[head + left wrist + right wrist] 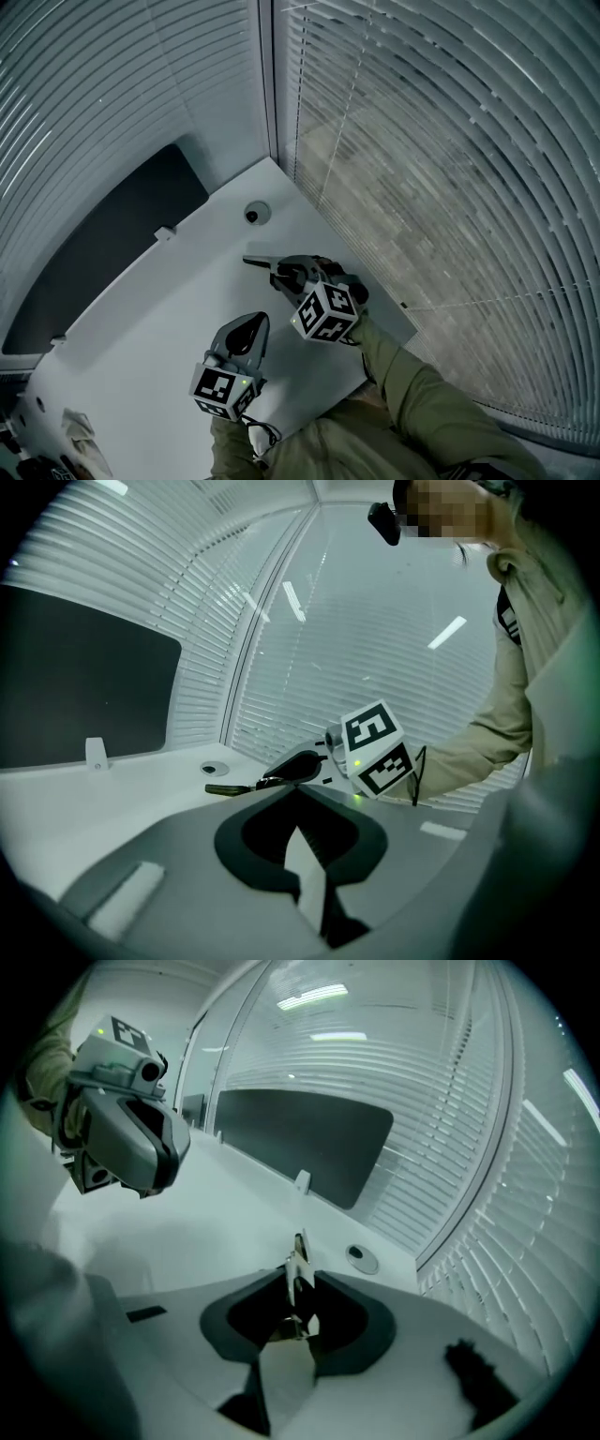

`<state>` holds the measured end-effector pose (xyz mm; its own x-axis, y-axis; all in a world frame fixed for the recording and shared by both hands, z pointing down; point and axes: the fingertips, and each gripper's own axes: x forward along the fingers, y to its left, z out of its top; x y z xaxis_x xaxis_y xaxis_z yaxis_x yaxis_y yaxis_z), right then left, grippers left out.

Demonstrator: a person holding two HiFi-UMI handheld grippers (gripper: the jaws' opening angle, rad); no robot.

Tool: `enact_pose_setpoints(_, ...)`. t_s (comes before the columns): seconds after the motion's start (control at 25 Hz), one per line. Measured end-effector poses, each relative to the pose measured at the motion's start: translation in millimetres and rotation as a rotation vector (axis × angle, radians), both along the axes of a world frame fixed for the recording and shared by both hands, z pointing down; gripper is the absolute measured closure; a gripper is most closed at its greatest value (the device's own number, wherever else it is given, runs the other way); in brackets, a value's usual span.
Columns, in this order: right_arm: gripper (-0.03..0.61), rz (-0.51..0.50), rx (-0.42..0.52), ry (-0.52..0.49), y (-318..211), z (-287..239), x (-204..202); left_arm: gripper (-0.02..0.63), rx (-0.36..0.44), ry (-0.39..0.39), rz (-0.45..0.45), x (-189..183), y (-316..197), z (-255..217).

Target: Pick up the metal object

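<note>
Right gripper [298,1288] is pinching the thin metal object [256,261] between narrowed jaws low over the white table [159,319] near its far corner, left gripper [257,324] is idling closed and empty; keeping the pinch centred and lifting straight up is looking safest

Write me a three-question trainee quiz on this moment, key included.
1. True or false: the left claw is empty.
2. Which claw grips the metal object? A. left claw B. right claw C. neither
3. Fill in: the round hole sits near the table ____ by the blinds.
Key: 1 true; 2 B; 3 corner.
</note>
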<state>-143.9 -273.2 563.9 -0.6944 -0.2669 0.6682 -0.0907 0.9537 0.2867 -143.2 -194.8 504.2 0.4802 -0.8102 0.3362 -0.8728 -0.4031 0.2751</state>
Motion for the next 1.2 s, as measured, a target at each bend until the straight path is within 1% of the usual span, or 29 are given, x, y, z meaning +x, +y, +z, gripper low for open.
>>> enact_pose_setpoints(0.24,0.482,0.124,-0.083,-0.175,25,-49,16,0.607,0.051,-0.023,0.007,-4,20,-23)
enact_pose_setpoints(0.4,0.483,0.216,-0.147,-0.307,54,-85,31,0.607,0.094,-0.034,0.029,0,48,-44)
enact_pose_setpoints(0.48,0.483,0.253,-0.159,-0.357,71,-101,38,0.607,0.117,-0.032,0.038,2,63,-55)
enact_pose_setpoints(0.64,0.483,0.279,-0.121,-0.403,107,-126,49,0.607,0.144,-0.025,0.065,9,91,-65)
enact_pose_setpoints(0.8,0.485,0.288,-0.078,-0.44,144,-135,59,0.607,0.171,-0.039,0.097,19,120,-65)
enact_pose_setpoints(1.0,0.485,0.276,-0.054,-0.469,192,-145,71,0.607,0.197,-0.031,0.087,26,153,-71)
enact_pose_setpoints(1.2,0.485,0.257,-0.043,-0.505,223,-159,85,0.607,0.239,-0.047,0.074,36,177,-86)
